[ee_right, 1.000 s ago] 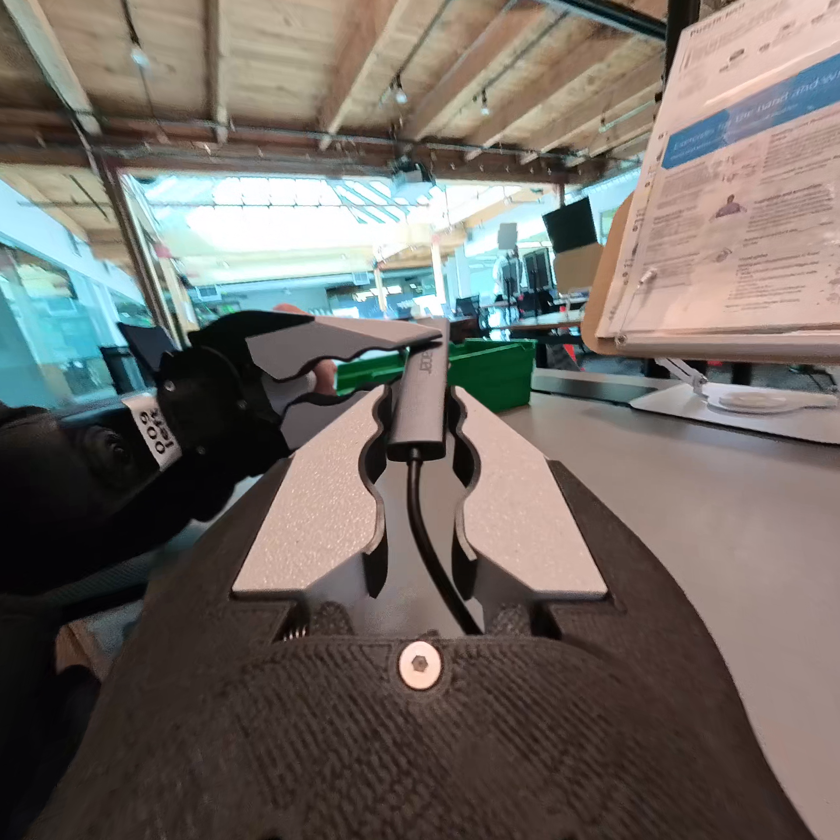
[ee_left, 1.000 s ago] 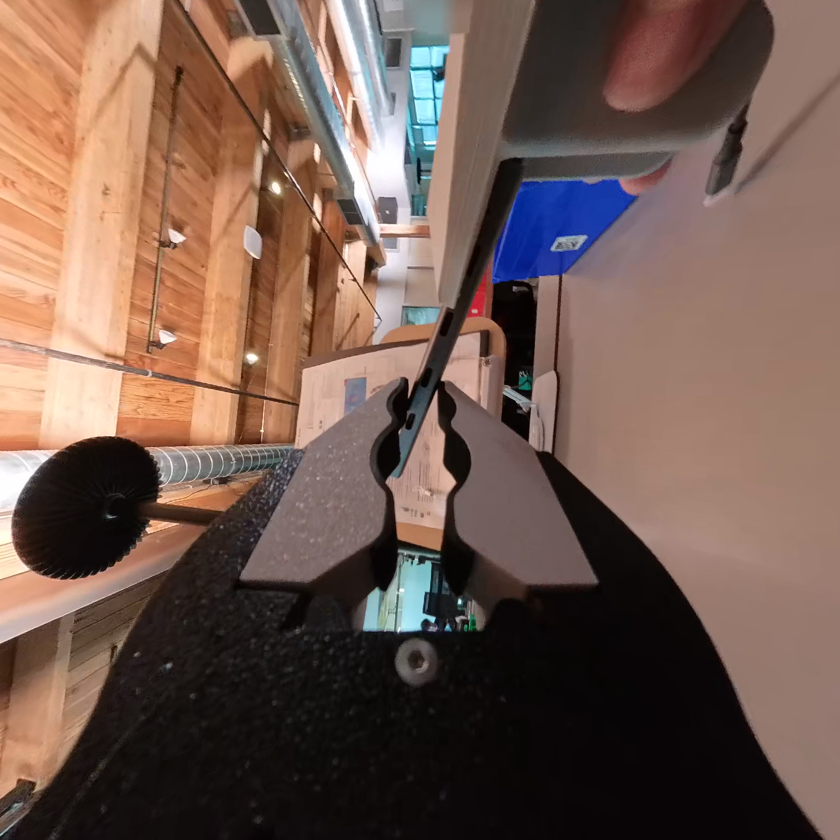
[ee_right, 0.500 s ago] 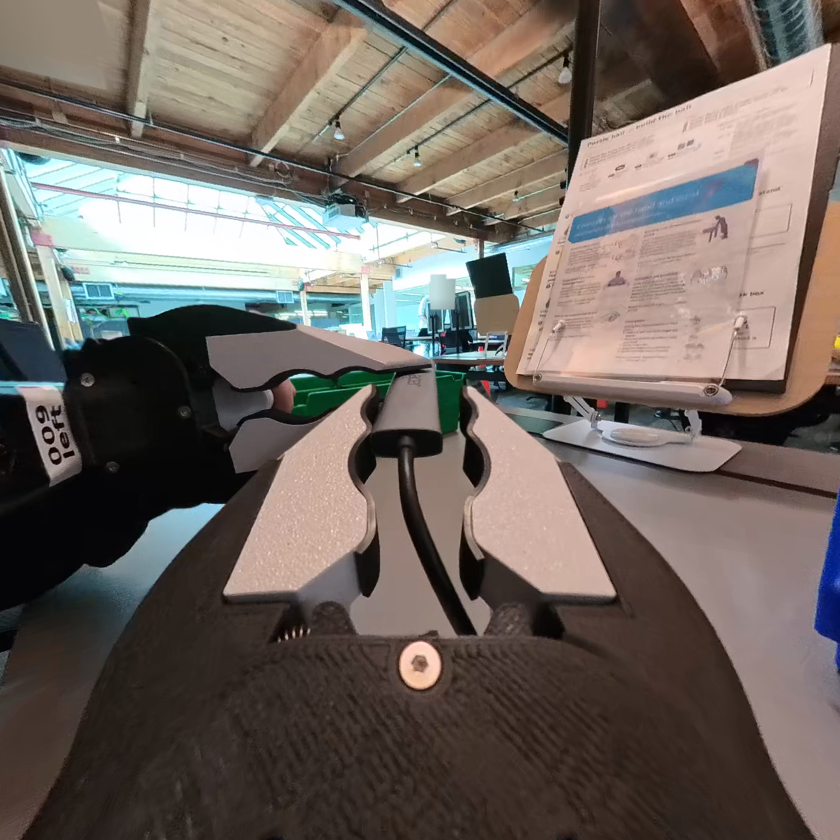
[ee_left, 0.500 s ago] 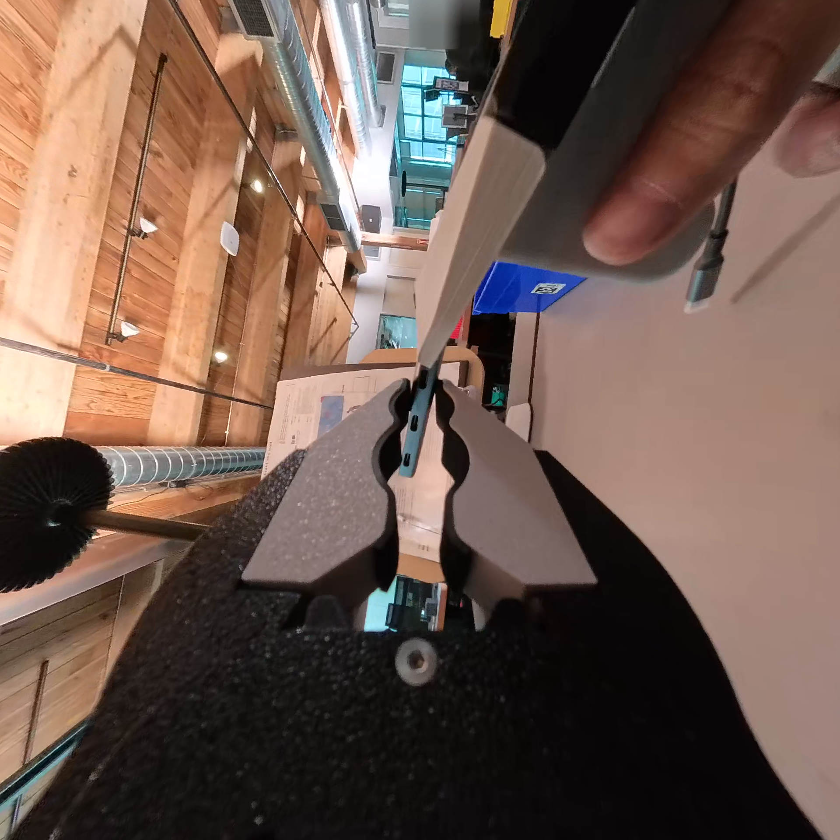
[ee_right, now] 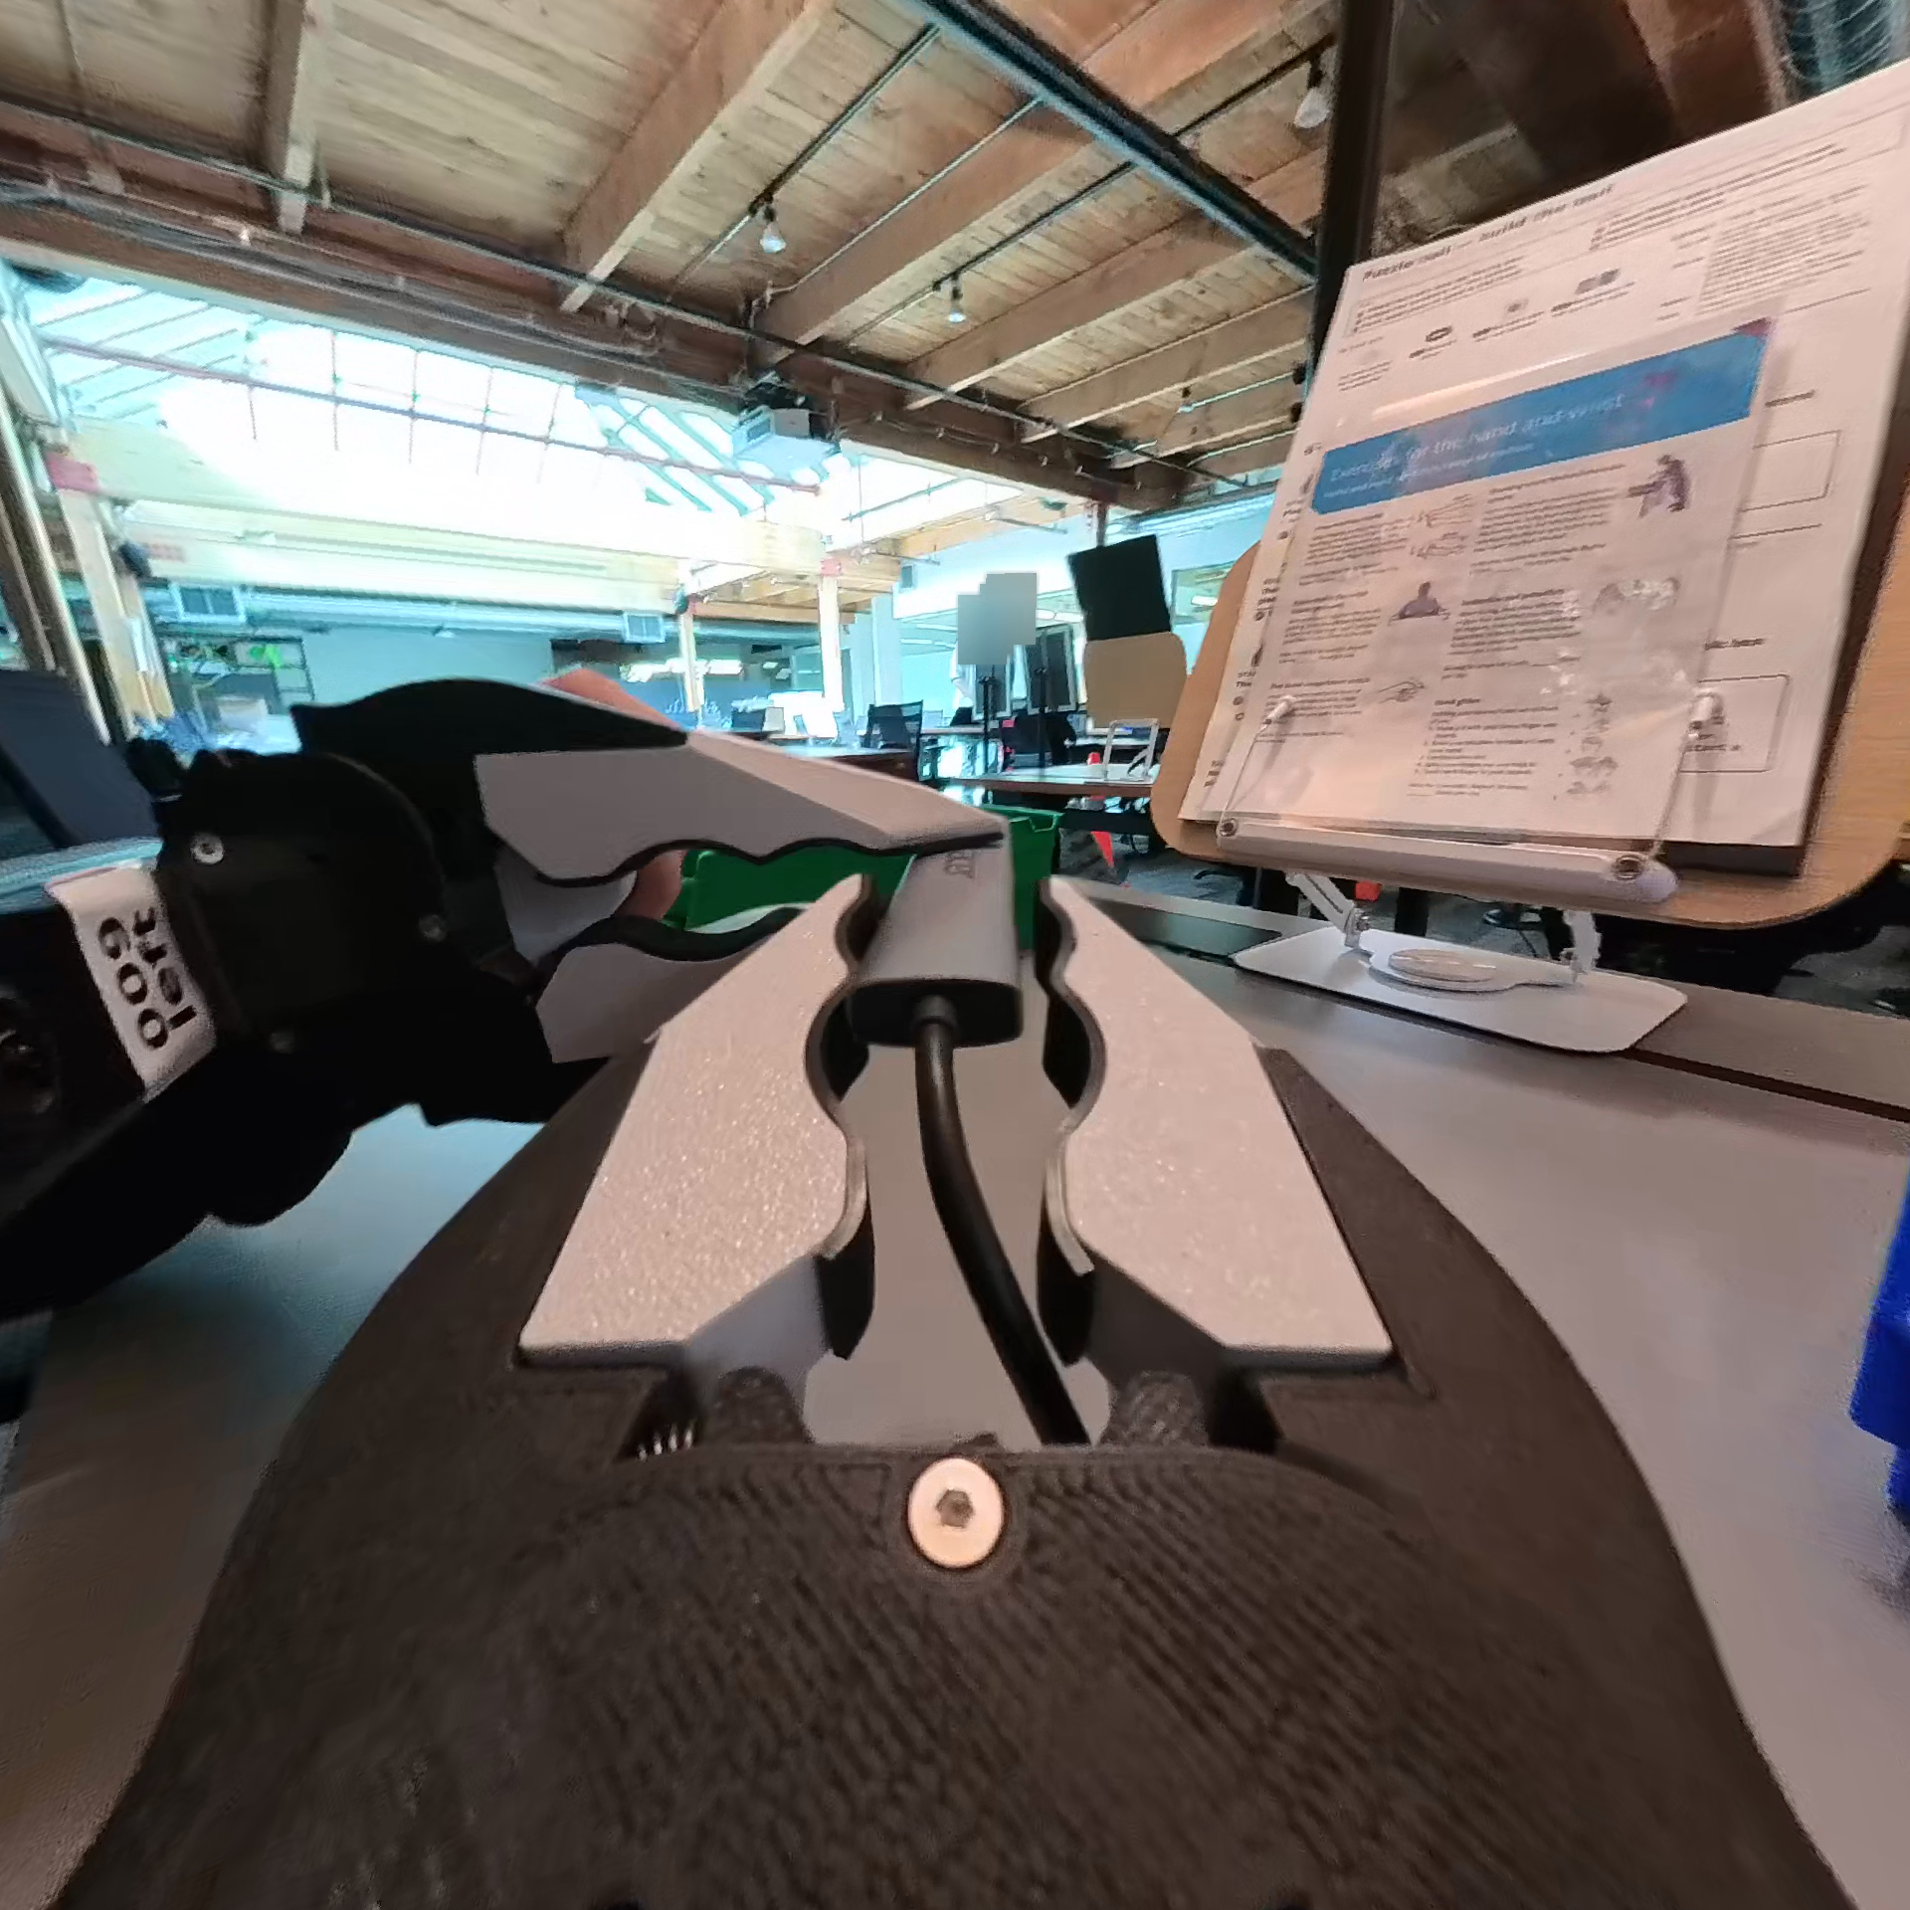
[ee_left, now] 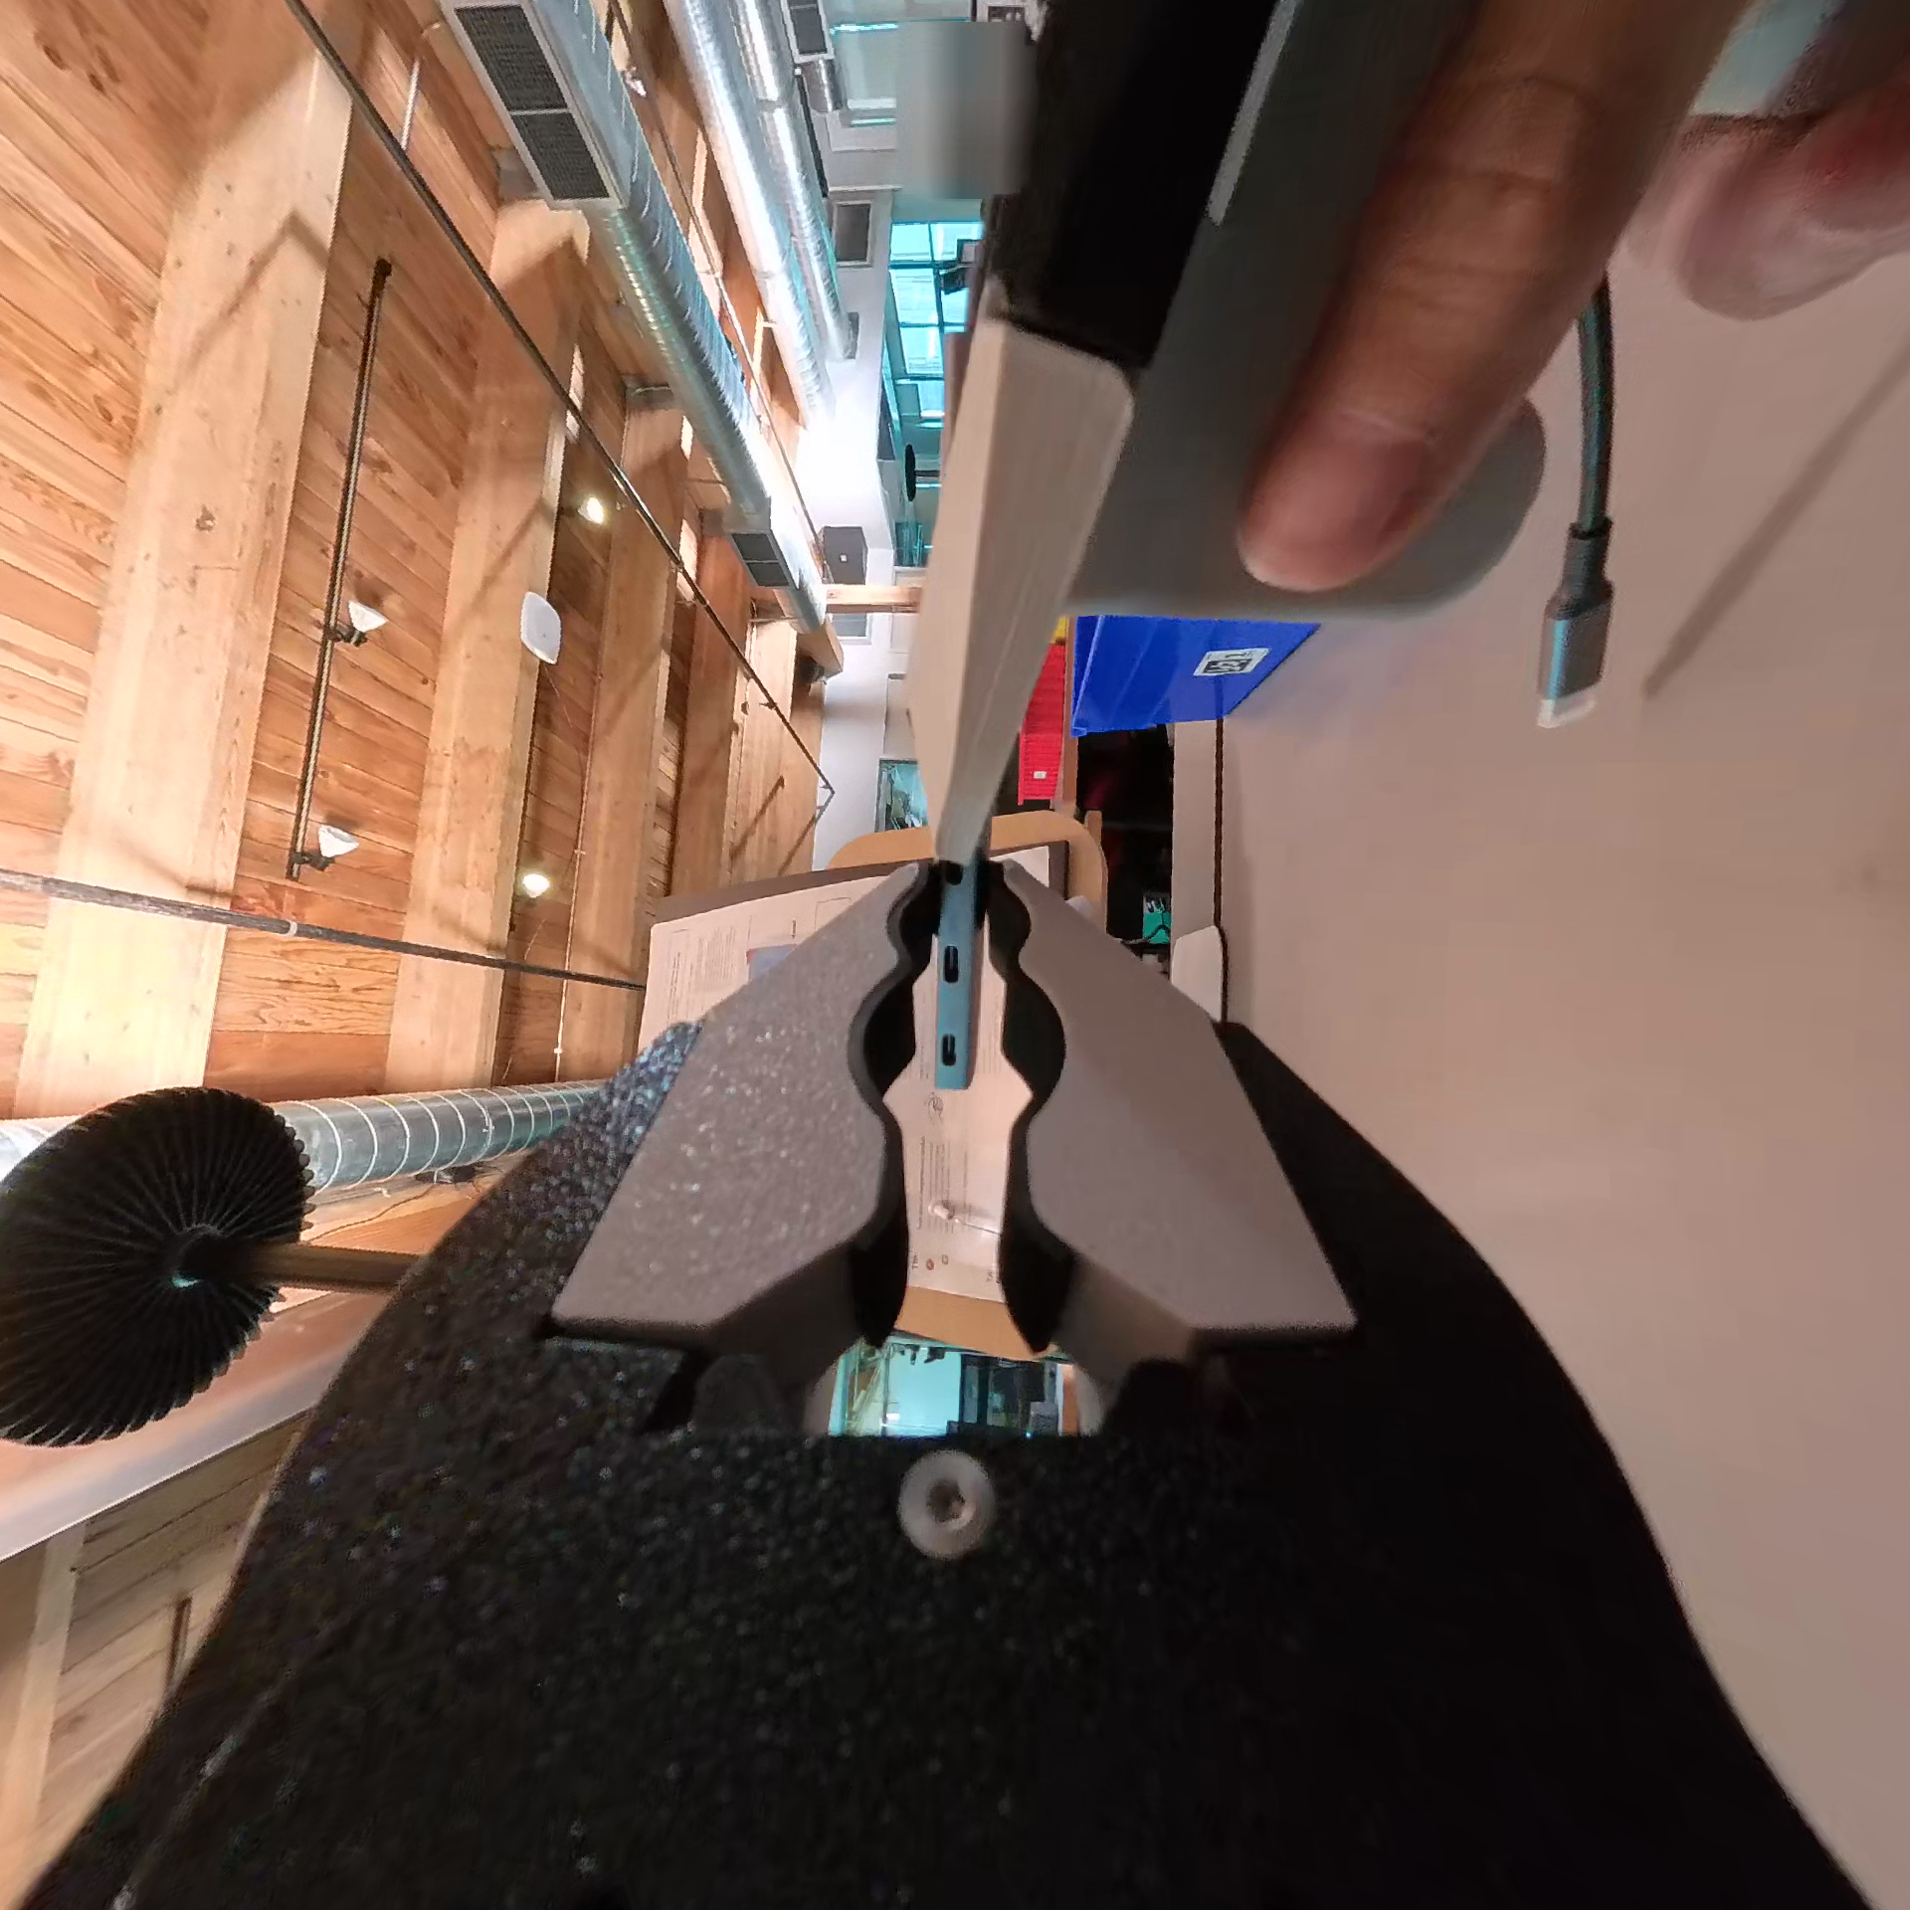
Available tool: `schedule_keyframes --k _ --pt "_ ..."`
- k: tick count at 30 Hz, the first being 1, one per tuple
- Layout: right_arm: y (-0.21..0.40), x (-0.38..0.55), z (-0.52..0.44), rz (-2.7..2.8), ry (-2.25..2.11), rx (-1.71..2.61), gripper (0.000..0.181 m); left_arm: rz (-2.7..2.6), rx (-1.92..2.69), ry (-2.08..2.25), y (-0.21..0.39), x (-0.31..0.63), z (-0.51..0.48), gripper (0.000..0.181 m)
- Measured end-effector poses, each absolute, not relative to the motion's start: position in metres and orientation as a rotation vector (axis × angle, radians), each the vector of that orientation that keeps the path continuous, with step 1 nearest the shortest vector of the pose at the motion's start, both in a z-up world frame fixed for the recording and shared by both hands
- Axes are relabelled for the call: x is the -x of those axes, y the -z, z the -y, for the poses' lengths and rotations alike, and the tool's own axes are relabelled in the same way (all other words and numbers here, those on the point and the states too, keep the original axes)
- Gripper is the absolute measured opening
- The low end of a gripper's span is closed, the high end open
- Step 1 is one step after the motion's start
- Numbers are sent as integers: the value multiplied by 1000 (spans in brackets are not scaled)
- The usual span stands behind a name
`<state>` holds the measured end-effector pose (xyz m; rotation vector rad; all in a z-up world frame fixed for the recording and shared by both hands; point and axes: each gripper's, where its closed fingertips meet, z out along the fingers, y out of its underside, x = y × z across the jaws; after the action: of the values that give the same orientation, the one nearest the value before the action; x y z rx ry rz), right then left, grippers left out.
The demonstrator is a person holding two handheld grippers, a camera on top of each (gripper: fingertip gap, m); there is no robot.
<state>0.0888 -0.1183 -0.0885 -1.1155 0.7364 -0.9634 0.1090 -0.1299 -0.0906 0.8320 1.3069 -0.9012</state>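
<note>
Hub: grey slim hub body (ee_right: 946,920) sits between my right hand-held gripper's (ee_right: 949,935) fingers, thin black cable (ee_right: 977,1220) running back from it toward the camera.
Hub edge: in the left wrist view the same hub (ee_left: 956,992) shows edge-on, bluish, with small port slots along it.
Right hand-held gripper: narrowed around the hub body, both fingers against its flat sides. Pinching it.
Left hand-held gripper: (ee_left: 959,910) tips nearly together, nipping the hub's thin far end. Seen from the right wrist view it comes in from the left (ee_right: 724,858), rolled sideways, tip meeting the hub's far end.
Handling (my read): light, rigid shell, smooth sides, likely slippery. Ports make the edges the weak spot. Best hold is across the broad flat faces, mid-body, not on the cable.
Cable: soft, will drag and twist the hub if it snags.
Loose plug: a grey braided cable end with metal connector (ee_left: 1573,641) hangs free near the table (ee_left: 1550,1137), touching nothing.
Finger: a person's fingers (ee_left: 1375,341) press on a grey flat piece at the top of the left view.
Around: document stand with printed sheet (ee_right: 1530,599) on the table to the right, green bin (ee_right: 786,879) behind the hub, blue bin (ee_left: 1168,667) farther off.
</note>
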Motion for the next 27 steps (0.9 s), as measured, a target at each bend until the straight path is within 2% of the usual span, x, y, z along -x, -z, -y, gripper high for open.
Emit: schedule_keyframes --k 5,12,18,21,27 --pt "87 -88 121 -736 1010 1111 26 -1275 -884 875 91 -114 130 7" --pt "92 -93 122 -777 1012 1130 44 -1163 -939 734 86 -127 128 7" --pt "96 -98 127 -817 1045 1135 37 -1141 -926 726 85 -120 129 7" --pt "96 -96 123 -788 1038 1151 23 -1162 -901 748 86 -119 131 8" --pt "94 -94 123 -783 1082 1195 22 -1179 -899 746 86 -118 132 7"
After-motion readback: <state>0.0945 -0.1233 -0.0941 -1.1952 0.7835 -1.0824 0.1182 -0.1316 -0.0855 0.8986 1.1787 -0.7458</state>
